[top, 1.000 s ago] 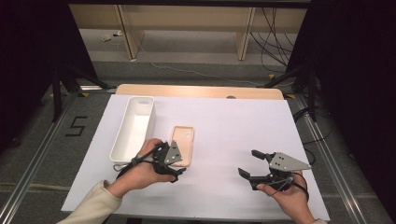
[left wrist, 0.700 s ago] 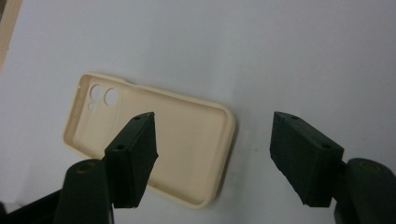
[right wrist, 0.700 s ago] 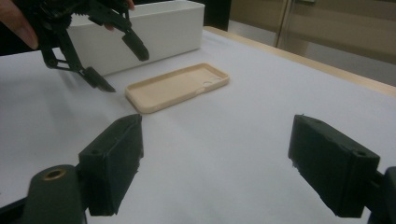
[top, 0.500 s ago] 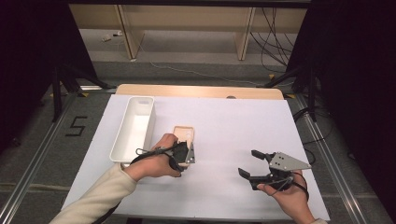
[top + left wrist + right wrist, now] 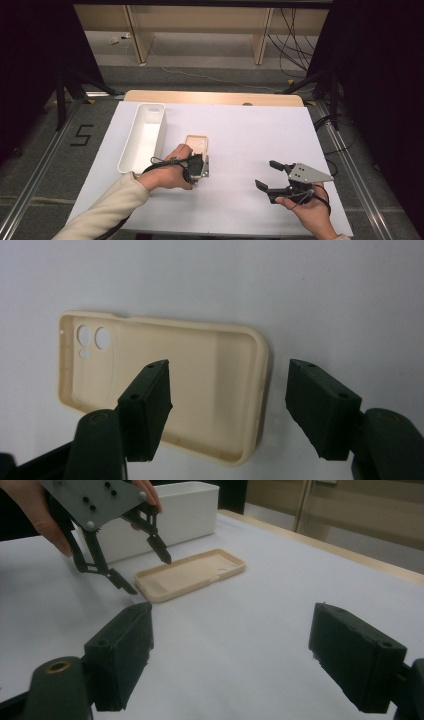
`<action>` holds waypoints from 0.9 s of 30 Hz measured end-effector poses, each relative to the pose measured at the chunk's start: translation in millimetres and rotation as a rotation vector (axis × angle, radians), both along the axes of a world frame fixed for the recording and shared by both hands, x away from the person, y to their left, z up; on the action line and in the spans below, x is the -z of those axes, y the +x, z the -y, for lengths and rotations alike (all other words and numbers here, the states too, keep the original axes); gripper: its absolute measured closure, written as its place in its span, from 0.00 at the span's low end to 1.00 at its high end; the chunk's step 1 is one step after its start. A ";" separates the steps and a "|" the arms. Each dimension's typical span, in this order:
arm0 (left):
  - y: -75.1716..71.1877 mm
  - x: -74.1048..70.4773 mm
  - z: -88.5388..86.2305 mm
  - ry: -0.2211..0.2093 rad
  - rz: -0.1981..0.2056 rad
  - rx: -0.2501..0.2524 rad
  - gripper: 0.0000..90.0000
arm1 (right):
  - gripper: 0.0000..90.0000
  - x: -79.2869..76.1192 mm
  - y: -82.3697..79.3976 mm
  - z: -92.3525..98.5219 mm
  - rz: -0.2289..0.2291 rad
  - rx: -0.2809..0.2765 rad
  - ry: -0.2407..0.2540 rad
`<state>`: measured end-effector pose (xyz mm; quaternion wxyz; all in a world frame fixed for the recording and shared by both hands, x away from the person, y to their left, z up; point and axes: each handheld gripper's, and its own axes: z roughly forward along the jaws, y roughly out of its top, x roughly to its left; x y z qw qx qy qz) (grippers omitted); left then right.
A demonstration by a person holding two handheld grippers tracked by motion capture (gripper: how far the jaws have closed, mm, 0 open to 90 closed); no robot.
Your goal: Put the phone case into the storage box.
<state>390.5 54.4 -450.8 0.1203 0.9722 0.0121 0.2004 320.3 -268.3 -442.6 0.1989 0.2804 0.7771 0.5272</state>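
- Two grippers over a white sheet [image 5: 240, 135] on the table, one in each hand.
- Right gripper [image 5: 272, 176] nearest, at the sheet's near right, held in the right hand [image 5: 307, 212]. Jaws stand wide apart with nothing between them. Grey plate on top. In the right gripper view, bare sheet shows between its jaws.
- Left gripper [image 5: 204, 167] near the sheet's middle-left, in the left hand [image 5: 167, 172], pale sleeve [image 5: 107, 210] coming in from the bottom left edge.
- Left jaws apart; they have just been closing, and are not clamped. In the left gripper view, one jaw hangs over the hollow of the case [image 5: 165, 385] and the other outside its long edge, so that edge sits between them. Pads not seen pressing on it.
- From the right gripper view, the left gripper [image 5: 145, 572] tips point down at the near end of the case [image 5: 192, 574]; one tip over the hollow, the other just past the end. Contact with the case: cannot tell.
- Case [image 5: 196, 150] is tan, a phone case, lying flat, open side up, camera holes at the far end. It sits left of the sheet's centre, just right of the bin, not touching it.
- Bin [image 5: 142, 137] long, white, open-topped, lying along the sheet's left side.
- Farther off: table's wooden edge [image 5: 215, 97], then floor with cables [image 5: 295, 35].
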 end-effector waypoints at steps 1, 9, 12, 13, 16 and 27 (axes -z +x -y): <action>0.8 0.4 -0.8 0.006 -0.003 0.001 0.38 | 0.21 -0.2 -0.4 -0.2 -0.006 0.000 0.002; 4.0 3.0 -1.4 0.023 0.005 0.000 0.38 | 0.21 0.4 0.4 -0.4 0.004 0.000 -0.001; 4.4 5.6 -0.4 0.032 -0.004 -0.001 0.39 | 0.21 0.4 0.5 -0.2 0.003 0.000 0.000; 4.4 5.6 -0.4 0.032 -0.004 -0.001 0.39 | 0.21 0.4 0.5 -0.2 0.003 0.000 0.000; 5.2 8.6 -0.1 0.039 0.000 -0.002 0.39 | 0.21 0.4 0.4 -0.3 0.003 0.000 0.000; 7.5 11.5 -1.2 0.060 0.007 0.002 0.39 | 0.21 0.3 0.3 -0.5 -0.008 -0.003 0.001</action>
